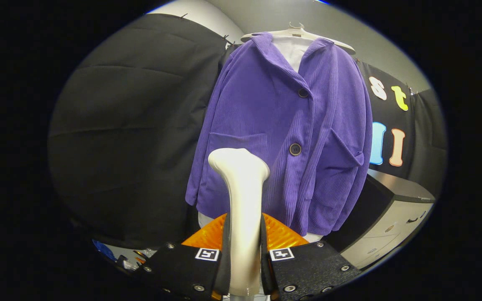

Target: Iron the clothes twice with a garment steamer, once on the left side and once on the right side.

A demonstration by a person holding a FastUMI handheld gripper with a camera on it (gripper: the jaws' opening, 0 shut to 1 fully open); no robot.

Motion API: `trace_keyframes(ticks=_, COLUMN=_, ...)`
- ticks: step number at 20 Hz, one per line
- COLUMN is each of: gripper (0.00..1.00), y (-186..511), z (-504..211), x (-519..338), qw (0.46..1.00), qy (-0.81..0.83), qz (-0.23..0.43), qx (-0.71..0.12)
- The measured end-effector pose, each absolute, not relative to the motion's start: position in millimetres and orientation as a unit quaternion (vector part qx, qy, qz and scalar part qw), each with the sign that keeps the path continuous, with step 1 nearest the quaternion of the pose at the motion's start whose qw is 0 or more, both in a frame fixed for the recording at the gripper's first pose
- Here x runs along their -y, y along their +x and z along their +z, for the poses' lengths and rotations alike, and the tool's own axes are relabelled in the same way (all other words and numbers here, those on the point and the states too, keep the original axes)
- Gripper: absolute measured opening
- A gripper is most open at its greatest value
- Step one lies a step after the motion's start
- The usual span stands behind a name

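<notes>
Lighting even, soft, prob from overhead; no hard shadows. Purple jacket [283, 142] well lit and sharp, cord ribs readable at centre. Steamer [243, 200] clamped between my fingers [283, 267] is bright white w/ a glare streak down its neck, head nearly blown out, slightly soft since it's so close. Black cloth wall [132, 138] dim, folds barely show. Strong fisheye: hanger [297, 33] bows, cabinet [391, 217] beyond the jacket leans and smears toward the rim, detail drops off there. Low clutter beside my fingers dark, blurry, can't tell what.
</notes>
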State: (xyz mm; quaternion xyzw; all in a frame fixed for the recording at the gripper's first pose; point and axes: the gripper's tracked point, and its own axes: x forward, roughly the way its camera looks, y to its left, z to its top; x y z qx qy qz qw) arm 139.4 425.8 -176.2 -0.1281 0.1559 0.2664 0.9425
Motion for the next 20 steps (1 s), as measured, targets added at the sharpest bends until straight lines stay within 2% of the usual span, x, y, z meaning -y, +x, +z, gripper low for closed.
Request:
trace_keyframes(ticks=16, gripper=0.30, y=96.5, z=-273.5, x=-402.3, qw=0.916, qy=-0.144, qz=0.272, qx=-0.257)
trace_keyframes(ticks=20, gripper=0.30, y=82.0, z=-282.0, x=-374.3, qw=0.914, qy=-0.137, qz=0.259, qx=-0.281)
